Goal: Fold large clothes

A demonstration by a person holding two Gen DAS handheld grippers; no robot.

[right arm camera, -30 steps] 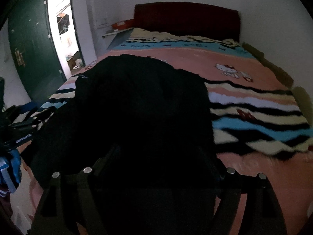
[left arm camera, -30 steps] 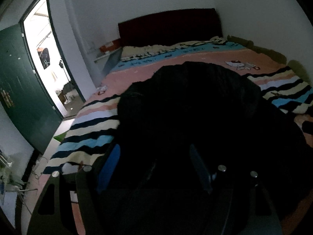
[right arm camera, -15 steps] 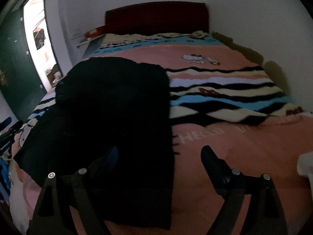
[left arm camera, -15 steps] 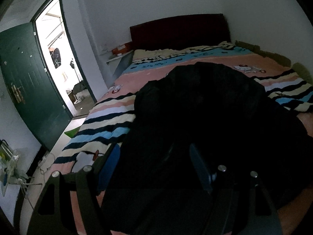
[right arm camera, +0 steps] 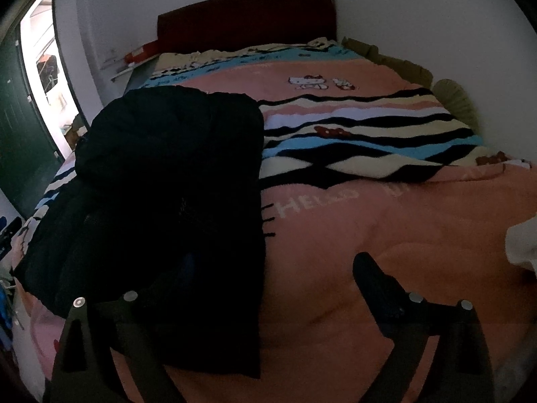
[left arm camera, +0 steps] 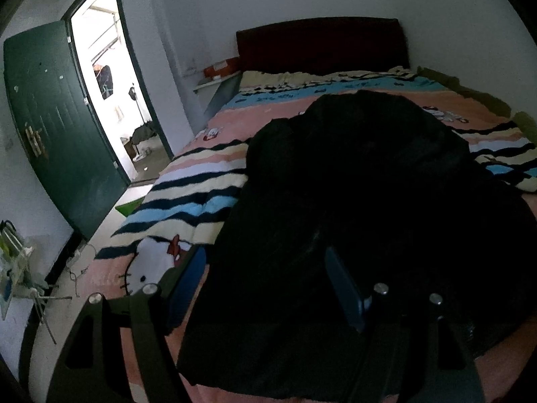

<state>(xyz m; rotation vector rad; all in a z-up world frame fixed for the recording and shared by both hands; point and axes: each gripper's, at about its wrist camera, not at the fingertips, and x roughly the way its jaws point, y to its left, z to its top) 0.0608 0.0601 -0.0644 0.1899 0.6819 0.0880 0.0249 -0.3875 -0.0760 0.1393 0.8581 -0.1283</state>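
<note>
A large black coat (left arm camera: 352, 201) lies folded lengthwise on the bed, collar end toward the headboard; it also shows in the right wrist view (right arm camera: 167, 184). My left gripper (left arm camera: 265, 268) is open and empty, held above the coat's near left edge. My right gripper (right arm camera: 275, 268) is open and empty, above the coat's near right edge, its right finger (right arm camera: 376, 278) over bare blanket.
The coat lies on a pink, striped Hello Kitty blanket (right arm camera: 369, 141) covering the bed (left arm camera: 214, 181). A dark red headboard (left arm camera: 322, 43) stands at the wall. An open green door (left arm camera: 50, 124) is at left. A white cloth (right arm camera: 523, 241) lies at the right edge.
Both grippers have drawn back and lifted off the coat. The left one shifted left, the right one shifted right, so more blanket shows beside the coat.
</note>
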